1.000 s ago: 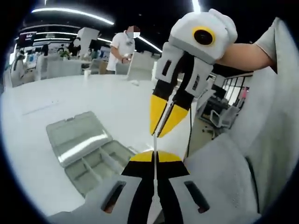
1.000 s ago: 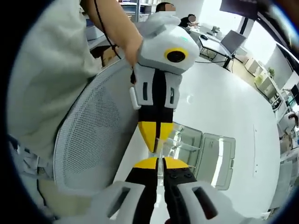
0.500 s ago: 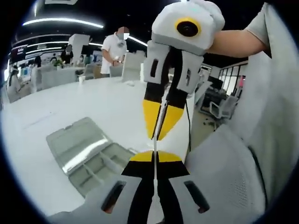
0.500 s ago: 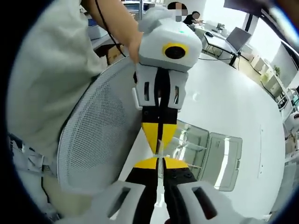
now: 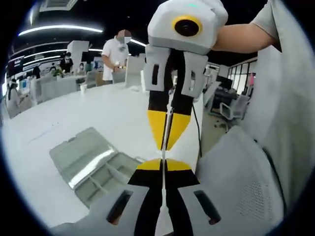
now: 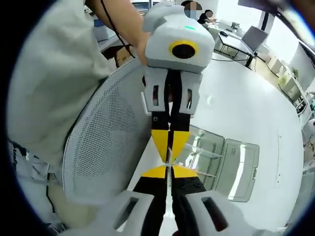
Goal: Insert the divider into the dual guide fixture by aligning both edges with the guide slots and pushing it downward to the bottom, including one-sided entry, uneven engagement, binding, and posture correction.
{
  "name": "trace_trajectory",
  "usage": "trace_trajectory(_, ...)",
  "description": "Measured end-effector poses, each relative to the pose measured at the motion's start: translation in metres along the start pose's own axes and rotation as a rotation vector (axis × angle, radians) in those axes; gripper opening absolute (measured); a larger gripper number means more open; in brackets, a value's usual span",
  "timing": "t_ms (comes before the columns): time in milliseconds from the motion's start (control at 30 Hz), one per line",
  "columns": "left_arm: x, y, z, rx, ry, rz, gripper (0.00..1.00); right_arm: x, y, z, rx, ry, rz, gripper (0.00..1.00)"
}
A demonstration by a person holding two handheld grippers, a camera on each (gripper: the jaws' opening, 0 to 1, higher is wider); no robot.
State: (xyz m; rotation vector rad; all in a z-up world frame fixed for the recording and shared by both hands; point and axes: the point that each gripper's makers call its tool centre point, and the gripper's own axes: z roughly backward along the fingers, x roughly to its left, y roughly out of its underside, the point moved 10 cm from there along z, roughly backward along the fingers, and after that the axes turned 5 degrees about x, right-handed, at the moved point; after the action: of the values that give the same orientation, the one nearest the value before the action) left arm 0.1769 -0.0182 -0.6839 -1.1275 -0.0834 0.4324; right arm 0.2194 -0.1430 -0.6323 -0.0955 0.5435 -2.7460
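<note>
Both my left tongs [image 5: 162, 164] and right tongs [image 5: 167, 140] pinch the thin divider [image 5: 168, 123], high above the box [image 5: 93, 167] on the surface [image 5: 74, 118]. It may tilt, so one edge jams.

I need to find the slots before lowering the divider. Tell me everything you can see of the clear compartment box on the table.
The compartment box is clear, greyish plastic, lying open on the white table. Its hinged lid is folded back flat beside the tray, with small latch tabs on the lid's outer edge. Thin walls split the tray into several compartments, which look empty. It sits near the table edge, below both tongs; neither touches it. The guide slots are too small to tell.
</note>
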Motion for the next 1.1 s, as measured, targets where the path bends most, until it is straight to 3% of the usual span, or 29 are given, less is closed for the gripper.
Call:
trace_trajectory(400, -0.002, 0.002, 0.001, -0.005, -0.007, -0.004, 0.00, 0.001, -0.001, -0.001, 0.004, -0.027, -0.059, 0.00)
trace_trajectory(567, 0.000, 0.004, 0.002, 0.001, -0.034, 0.024, 0.07, -0.003, 0.002, -0.002, 0.039, -0.017, -0.146, 0.00)
trace_trajectory(767, 0.005, 0.008, 0.007, 0.010, -0.080, 0.040, 0.11, -0.008, 0.006, -0.006, 0.092, -0.009, -0.332, 0.00)
trace_trajectory(833, 0.007, 0.010, 0.009, 0.009, -0.095, 0.051, 0.13, -0.012, 0.005, -0.007, 0.102, 0.013, -0.353, 0.00)
trace_trajectory(1100, 0.009, 0.015, 0.014, 0.006, -0.134, 0.064, 0.15, -0.017, 0.002, -0.014, 0.149, -0.031, -0.535, 0.00)
